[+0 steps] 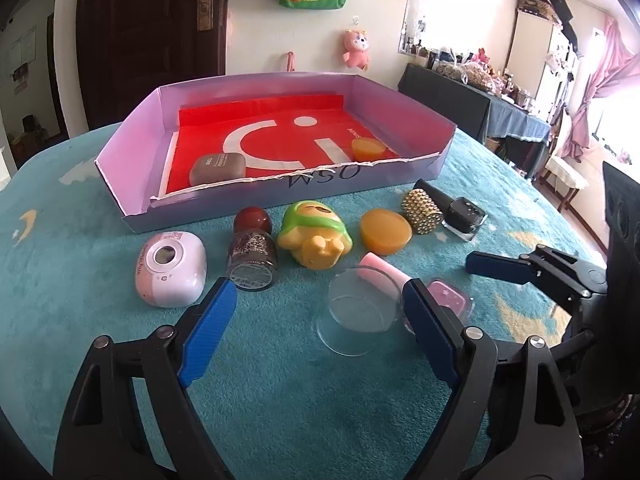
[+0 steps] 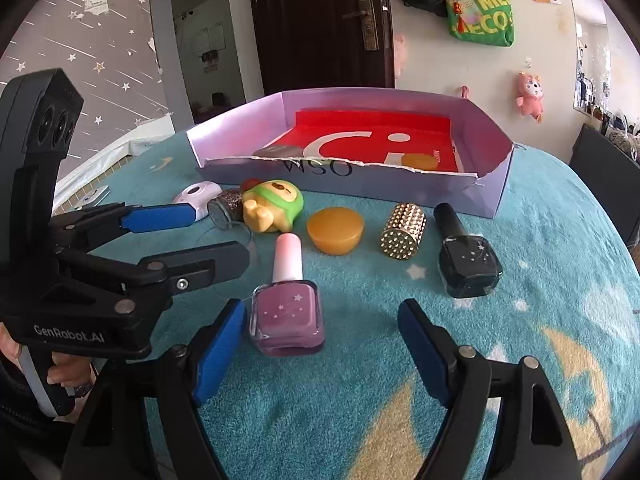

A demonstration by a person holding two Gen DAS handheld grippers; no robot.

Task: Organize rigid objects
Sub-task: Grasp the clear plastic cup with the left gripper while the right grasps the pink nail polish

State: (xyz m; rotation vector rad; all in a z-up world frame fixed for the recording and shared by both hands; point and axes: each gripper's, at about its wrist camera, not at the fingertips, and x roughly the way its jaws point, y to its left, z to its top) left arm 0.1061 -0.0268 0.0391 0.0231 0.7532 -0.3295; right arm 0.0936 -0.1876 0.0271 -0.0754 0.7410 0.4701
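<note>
Hovering both grippers low over the teal blanket [image 1: 280,380] right now, with the loose stuff lined up in front of the box, so everything's an easy forward reach. My left gripper [image 1: 318,312] has its fingers spread wide and pinches nothing; the clear glass dish [image 1: 362,314] sits just ahead, close to the inside of the right finger, so I'd guess that's my next grab. My right gripper [image 2: 322,334] is spread too, empty, with the pink nail polish bottle [image 2: 286,312] lying between the fingertips, nearer the left one, cap pointing away from me. Farther out past my fingers: white gadget [image 1: 170,274], glitter bottle [image 1: 253,254], green-and-yellow toy [image 1: 316,238], orange soap puck [image 1: 386,230], studded gold cap [image 2: 403,236], and dark polish bottle [image 2: 468,266] off to the right. The lilac cardboard box [image 1: 132,148] sits beyond all that, its near wall torn low, which makes dropping things in simpler. Inside, on a red bag [image 1: 280,132], there's a grey case [image 1: 218,168] at the left and another orange puck [image 1: 367,149] toward the right. So two in, plenty to go.
</note>
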